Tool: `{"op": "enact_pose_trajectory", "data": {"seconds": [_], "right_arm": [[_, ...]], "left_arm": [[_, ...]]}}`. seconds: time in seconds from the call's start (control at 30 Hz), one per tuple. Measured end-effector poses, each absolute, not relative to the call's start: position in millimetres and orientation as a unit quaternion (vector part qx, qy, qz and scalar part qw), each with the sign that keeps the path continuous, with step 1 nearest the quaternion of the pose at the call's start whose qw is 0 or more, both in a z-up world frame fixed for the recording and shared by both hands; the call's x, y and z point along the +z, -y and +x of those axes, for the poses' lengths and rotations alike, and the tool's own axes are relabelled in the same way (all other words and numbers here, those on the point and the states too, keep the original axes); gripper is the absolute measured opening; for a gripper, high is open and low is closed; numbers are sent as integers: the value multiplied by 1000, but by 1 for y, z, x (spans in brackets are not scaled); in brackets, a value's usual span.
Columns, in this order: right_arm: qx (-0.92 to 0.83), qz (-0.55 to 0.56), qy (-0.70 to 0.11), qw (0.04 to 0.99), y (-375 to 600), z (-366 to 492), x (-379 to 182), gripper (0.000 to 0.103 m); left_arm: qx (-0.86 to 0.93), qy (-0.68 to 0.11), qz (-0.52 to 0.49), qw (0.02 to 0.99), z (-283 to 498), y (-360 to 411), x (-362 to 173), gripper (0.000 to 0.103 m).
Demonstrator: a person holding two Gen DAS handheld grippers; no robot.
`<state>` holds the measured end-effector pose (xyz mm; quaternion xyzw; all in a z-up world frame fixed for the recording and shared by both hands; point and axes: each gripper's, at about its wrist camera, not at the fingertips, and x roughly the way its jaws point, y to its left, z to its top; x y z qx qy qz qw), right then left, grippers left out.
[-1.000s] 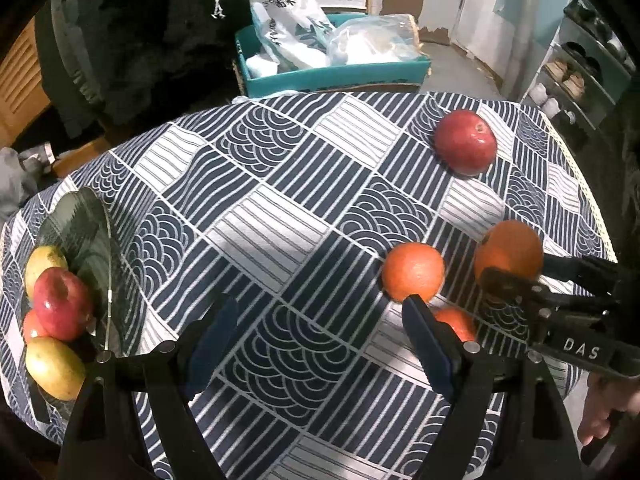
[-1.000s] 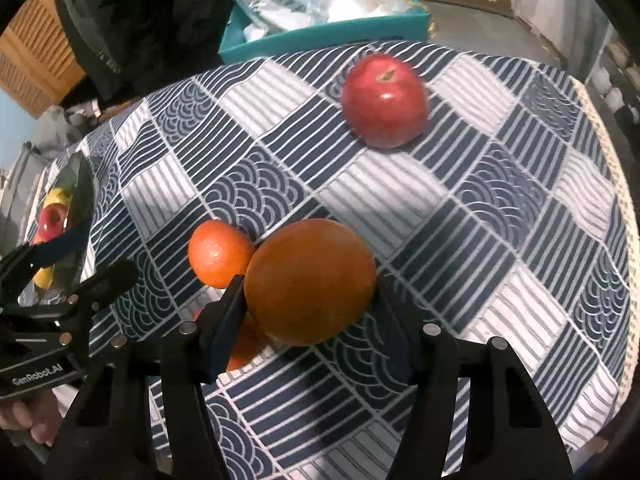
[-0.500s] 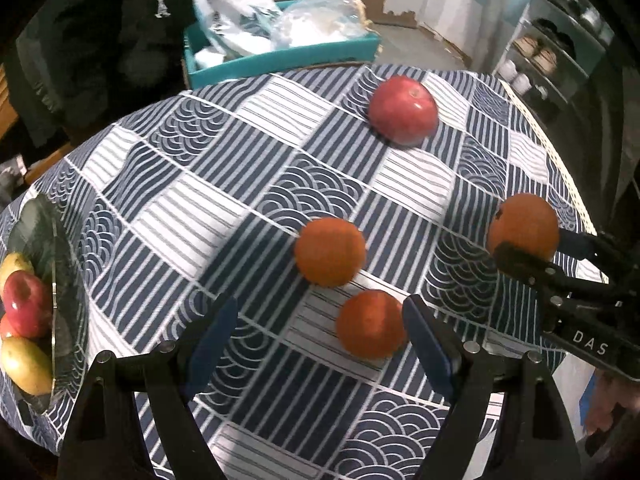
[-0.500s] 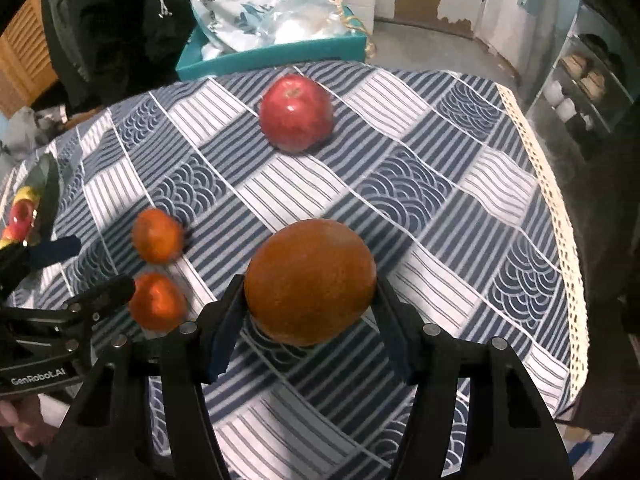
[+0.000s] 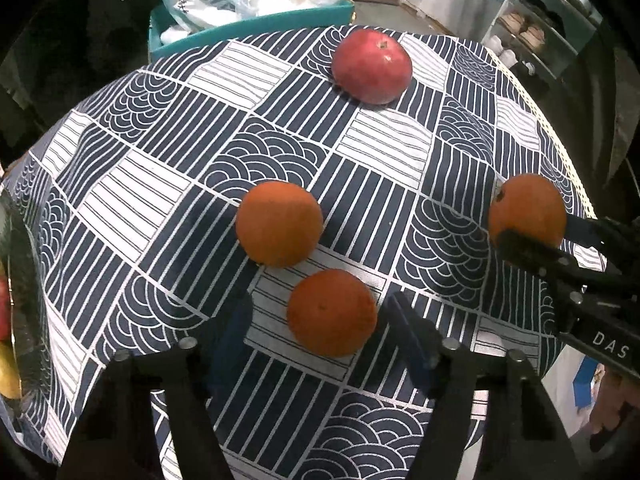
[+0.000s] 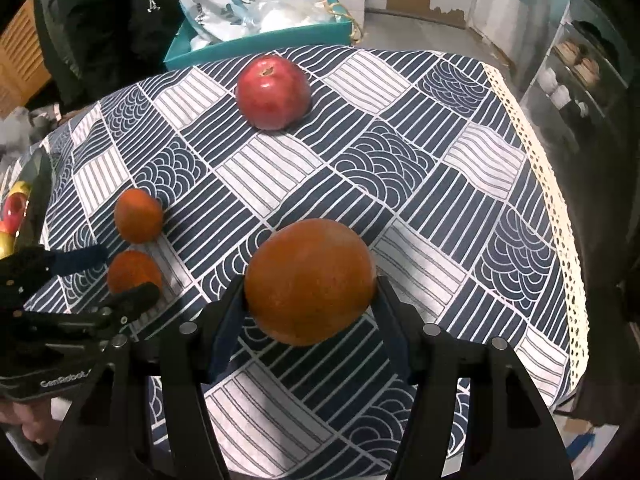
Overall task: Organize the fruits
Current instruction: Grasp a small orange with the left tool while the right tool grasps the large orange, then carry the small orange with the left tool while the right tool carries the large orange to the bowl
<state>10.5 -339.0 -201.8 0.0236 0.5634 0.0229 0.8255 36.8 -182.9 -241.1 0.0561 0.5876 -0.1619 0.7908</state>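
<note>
On the patterned tablecloth lie two small oranges and a red apple (image 5: 372,66). My left gripper (image 5: 319,302) straddles the nearer small orange (image 5: 332,320). Its jaws are closing, with a slim gap still on each side of the fruit. The other small orange (image 5: 279,224) sits just beyond it. My right gripper (image 6: 310,284) is shut on a large orange (image 6: 308,256), held above the cloth. The left wrist view shows that large orange (image 5: 528,208) at the right. The right wrist view shows the left gripper (image 6: 122,274) at the left and the apple (image 6: 274,94) farther back.
A glass bowl (image 6: 38,184) with apples and yellow fruit stands at the table's left edge. A teal box (image 5: 256,24) holding plastic bags sits behind the table. The lace-trimmed table edge (image 6: 560,216) runs close on the right, with a shoe shelf beyond.
The left gripper has moved right and down over the nearer small orange, and its jaws have narrowed around it. The right gripper has carried the large orange away from the small oranges.
</note>
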Motion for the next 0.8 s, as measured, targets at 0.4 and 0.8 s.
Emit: {"op": "enact_pose_trajectory", "data": {"seconds": [0.4, 0.8], "right_arm": [[25, 18, -555, 831, 338, 10, -197, 62], [26, -1, -515, 857, 331, 7, -159, 62]], "left_arm": [[-183, -566, 65, 801, 32, 186, -226, 45], [-171, -520, 58, 835, 25, 175, -180, 45]]}}
